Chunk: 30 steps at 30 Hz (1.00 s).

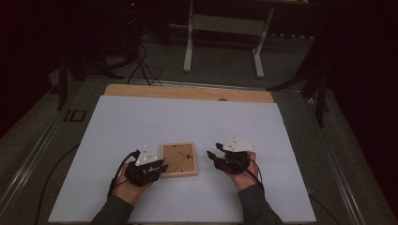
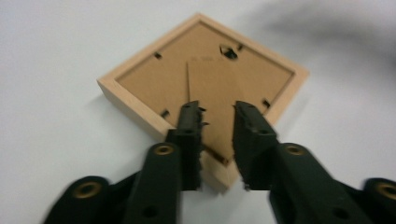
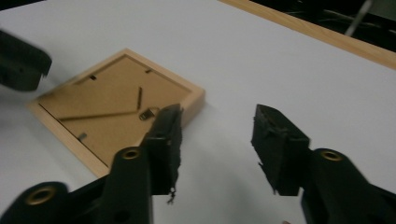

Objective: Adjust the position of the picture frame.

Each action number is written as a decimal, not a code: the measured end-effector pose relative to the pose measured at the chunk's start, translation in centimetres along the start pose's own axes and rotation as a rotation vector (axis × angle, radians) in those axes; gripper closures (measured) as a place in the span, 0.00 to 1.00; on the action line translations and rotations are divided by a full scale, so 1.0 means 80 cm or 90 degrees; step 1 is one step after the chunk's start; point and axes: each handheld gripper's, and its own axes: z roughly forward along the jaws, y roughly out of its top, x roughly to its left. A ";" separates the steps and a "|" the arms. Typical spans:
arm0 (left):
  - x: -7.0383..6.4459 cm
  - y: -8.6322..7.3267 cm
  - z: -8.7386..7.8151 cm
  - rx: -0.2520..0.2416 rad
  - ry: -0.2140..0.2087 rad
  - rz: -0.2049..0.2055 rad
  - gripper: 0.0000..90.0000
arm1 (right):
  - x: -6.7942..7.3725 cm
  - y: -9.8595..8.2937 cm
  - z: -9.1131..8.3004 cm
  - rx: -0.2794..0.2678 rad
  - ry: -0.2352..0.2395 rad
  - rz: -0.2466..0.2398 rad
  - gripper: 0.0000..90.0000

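Note:
A small square wooden picture frame [image 1: 179, 159] lies face down on the white sheet, its brown backing board and a metal hanger up. My left gripper [image 1: 161, 167] is at the frame's near left corner. In the left gripper view its jaws [image 2: 217, 109] stand a little apart, open, above that corner of the frame [image 2: 205, 70], not closed on it. My right gripper [image 1: 214, 153] sits just right of the frame. It is wide open [image 3: 217, 114] with only bare sheet between its fingers, and the frame [image 3: 107, 102] lies to its left.
A white sheet [image 1: 187, 117] covers the table, with a wooden edge [image 1: 187, 92] showing at the back. A grey metal stand [image 1: 225, 28] and cables are on the floor beyond. The left gripper's jaw tip [image 3: 21, 63] shows at the right gripper view's left edge.

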 end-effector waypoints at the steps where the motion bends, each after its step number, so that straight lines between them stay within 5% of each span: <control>1: -0.001 -0.002 -0.001 0.005 -0.004 0.004 0.88 | 0.002 0.002 0.004 0.002 0.003 -0.006 0.66; 5: -0.008 -0.010 -0.004 0.021 -0.020 0.022 0.99 | 0.011 0.009 0.019 0.012 0.008 -0.022 0.84; 9: -0.014 -0.015 -0.001 0.041 -0.033 0.043 1.00 | 0.022 0.008 0.038 0.026 0.007 -0.038 0.99; 21: -0.010 -0.023 0.007 0.065 -0.036 0.044 1.00 | 0.041 0.004 0.087 0.061 0.026 -0.041 1.00; 30: -0.017 -0.023 0.022 0.093 -0.029 0.070 1.00 | 0.045 0.007 0.093 0.077 0.006 -0.061 1.00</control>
